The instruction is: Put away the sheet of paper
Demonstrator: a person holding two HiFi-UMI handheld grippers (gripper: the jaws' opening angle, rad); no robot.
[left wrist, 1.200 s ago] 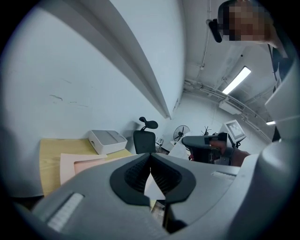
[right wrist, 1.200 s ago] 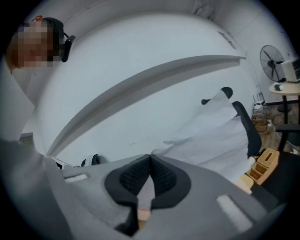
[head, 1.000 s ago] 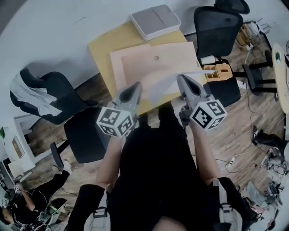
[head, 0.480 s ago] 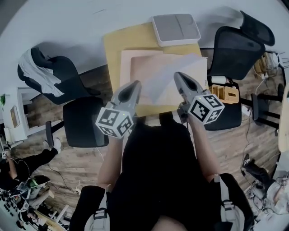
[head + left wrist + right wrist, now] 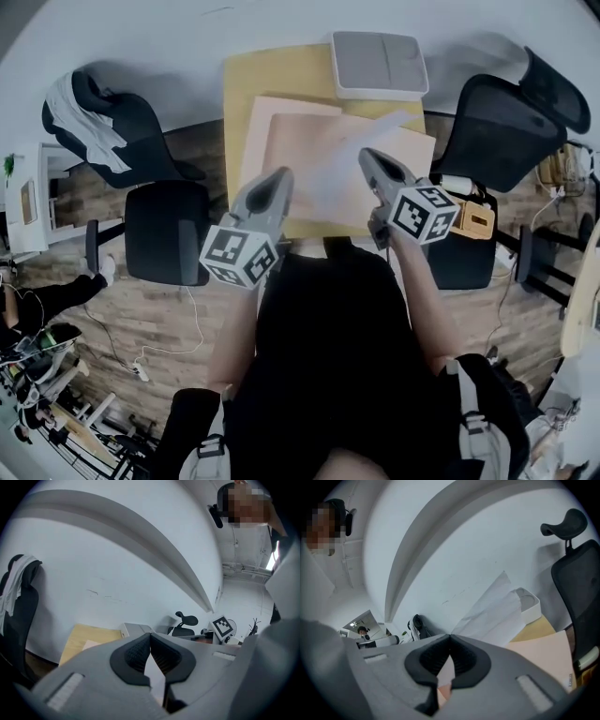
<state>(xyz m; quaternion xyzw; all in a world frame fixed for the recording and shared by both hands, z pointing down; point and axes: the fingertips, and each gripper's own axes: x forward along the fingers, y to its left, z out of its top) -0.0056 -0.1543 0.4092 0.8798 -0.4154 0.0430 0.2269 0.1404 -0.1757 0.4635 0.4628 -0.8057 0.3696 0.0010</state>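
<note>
Over desk, right claw pinching paper

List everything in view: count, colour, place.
table: one, yellow wood, by the wall
mats: two, pale pink, overlapping on the table
tray: one, white-grey, table's far edge
sheet of paper: one, white, held above the mats
chairs: two, black, flanking the table
cloth: one, white, on the left chair
box: one, yellow, on the right chair's seat
left gripper: one, grey, fingers shut
right gripper: one, grey, fingers shut on the sheet of paper
</note>
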